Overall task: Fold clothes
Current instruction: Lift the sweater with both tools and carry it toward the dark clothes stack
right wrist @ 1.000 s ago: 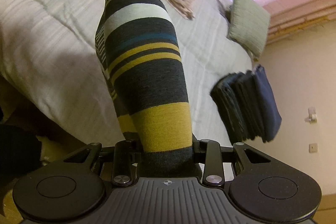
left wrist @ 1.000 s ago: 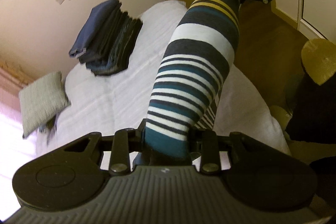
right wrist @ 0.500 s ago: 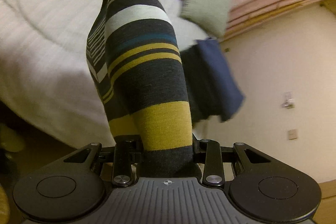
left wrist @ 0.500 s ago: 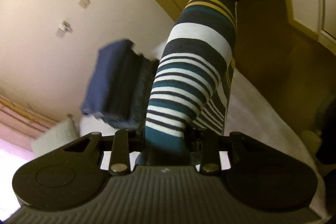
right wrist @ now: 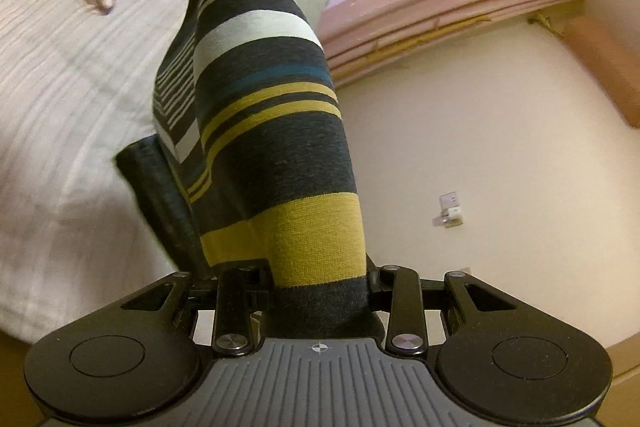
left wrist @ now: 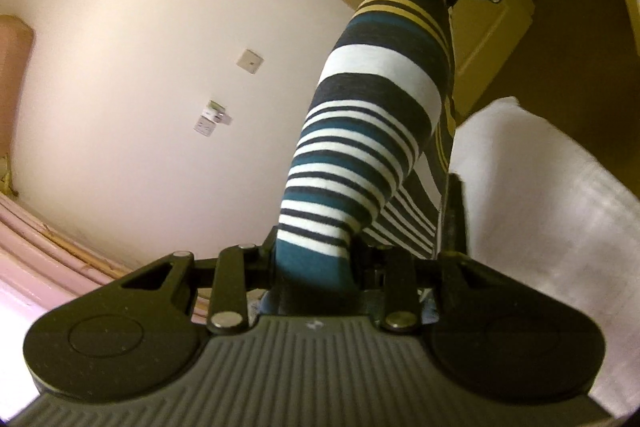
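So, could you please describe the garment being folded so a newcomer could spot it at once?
Above the white bed, the striped garment stretches between the left hand-held gripper and the right hand-held gripper. Unlike the plain dark folded clothes behind it, it has mustard, teal, white and charcoal bands.

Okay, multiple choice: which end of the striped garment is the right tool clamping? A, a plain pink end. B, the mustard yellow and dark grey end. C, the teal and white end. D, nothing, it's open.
B: in the right wrist view the right tool is shut on the striped garment at its wide mustard band and dark grey edge.
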`<state>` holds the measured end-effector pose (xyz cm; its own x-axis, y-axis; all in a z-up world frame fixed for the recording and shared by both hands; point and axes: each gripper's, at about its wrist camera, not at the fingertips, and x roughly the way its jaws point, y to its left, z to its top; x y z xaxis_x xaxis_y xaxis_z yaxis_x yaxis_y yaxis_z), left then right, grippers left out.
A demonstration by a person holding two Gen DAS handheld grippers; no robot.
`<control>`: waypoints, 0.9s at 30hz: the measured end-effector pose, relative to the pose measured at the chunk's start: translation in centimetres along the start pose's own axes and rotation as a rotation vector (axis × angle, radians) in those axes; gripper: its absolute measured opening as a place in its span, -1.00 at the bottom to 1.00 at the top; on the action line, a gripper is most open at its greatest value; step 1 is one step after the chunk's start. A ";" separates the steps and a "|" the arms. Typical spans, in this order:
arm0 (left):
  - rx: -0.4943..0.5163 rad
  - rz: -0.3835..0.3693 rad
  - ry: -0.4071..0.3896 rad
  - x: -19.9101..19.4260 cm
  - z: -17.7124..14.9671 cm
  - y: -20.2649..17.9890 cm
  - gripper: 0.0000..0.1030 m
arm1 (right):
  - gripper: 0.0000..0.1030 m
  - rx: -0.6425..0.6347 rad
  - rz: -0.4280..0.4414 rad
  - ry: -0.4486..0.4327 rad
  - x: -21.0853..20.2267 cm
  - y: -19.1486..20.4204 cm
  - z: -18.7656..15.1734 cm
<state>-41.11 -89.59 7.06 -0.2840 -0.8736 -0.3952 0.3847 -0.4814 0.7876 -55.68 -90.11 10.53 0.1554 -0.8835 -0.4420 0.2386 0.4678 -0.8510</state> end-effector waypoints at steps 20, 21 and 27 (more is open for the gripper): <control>-0.007 0.190 0.235 22.9 0.5 11.6 -0.42 | -0.34 -0.023 0.032 -0.285 26.8 -14.3 -1.2; -0.002 0.204 0.247 24.1 0.5 11.9 -0.42 | -0.34 -0.019 0.015 -0.307 28.1 -14.4 -1.3; 0.014 0.189 0.339 31.2 -2.9 5.4 -0.42 | -0.34 -0.051 0.020 -0.366 33.2 -8.5 -4.5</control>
<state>-45.37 -119.67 -2.34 0.0975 -0.9220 -0.3746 0.3902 -0.3109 0.8666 -56.86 -123.54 1.86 0.4943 -0.8018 -0.3359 0.1856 0.4749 -0.8603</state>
